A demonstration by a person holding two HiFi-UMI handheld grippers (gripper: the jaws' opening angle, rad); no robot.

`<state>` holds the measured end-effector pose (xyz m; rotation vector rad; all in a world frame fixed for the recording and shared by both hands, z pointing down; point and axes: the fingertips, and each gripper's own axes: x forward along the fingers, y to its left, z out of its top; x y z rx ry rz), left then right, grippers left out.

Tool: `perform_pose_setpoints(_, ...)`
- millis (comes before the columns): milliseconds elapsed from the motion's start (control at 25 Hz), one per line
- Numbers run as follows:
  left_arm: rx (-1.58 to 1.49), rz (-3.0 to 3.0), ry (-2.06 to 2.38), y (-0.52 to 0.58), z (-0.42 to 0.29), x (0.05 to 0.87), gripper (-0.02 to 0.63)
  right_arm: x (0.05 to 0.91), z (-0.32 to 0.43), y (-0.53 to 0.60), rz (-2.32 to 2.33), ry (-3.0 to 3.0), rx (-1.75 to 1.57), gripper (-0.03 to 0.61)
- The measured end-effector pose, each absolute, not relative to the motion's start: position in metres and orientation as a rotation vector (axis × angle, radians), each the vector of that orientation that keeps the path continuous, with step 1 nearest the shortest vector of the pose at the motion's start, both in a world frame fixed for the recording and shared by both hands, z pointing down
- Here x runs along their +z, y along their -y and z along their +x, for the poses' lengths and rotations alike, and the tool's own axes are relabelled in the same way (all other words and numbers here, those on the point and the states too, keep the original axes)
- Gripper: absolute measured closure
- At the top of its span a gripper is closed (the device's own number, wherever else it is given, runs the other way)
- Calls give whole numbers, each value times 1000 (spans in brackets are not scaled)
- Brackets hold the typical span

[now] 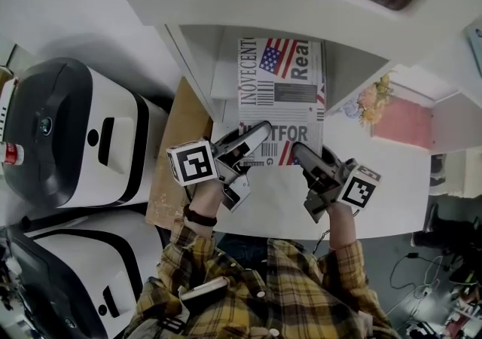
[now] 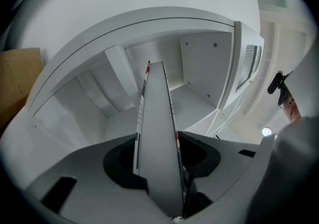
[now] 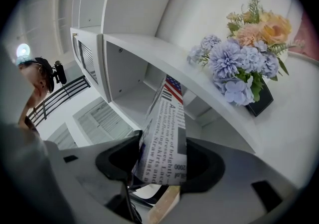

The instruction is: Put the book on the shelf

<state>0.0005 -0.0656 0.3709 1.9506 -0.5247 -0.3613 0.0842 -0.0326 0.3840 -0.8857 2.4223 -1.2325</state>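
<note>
Mostly there, I reckon. The book (image 1: 282, 96) is lying well inside the shelf (image 1: 197, 66) opening, with its near end poking out over the worktop (image 1: 392, 187). The left gripper (image 1: 252, 138) and right gripper (image 1: 305, 155) both have their fingers clamped on that end. What's left: shove it fully in, then let go.

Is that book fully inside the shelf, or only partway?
Partway. The far end of the book lies inside the shelf; the near end sticks out, held by the left gripper and right gripper.
</note>
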Motion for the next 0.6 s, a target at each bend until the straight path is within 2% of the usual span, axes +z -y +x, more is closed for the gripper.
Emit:
perform_pose_setpoints(440, -385, 1910, 494, 83, 4, 370, 427, 376, 92, 48, -1001, -2442, -1122, 311)
perform_pose_setpoints(600, -388, 1890, 493, 91, 5, 368, 428, 372, 102, 45, -1086, -2480, -1025, 282)
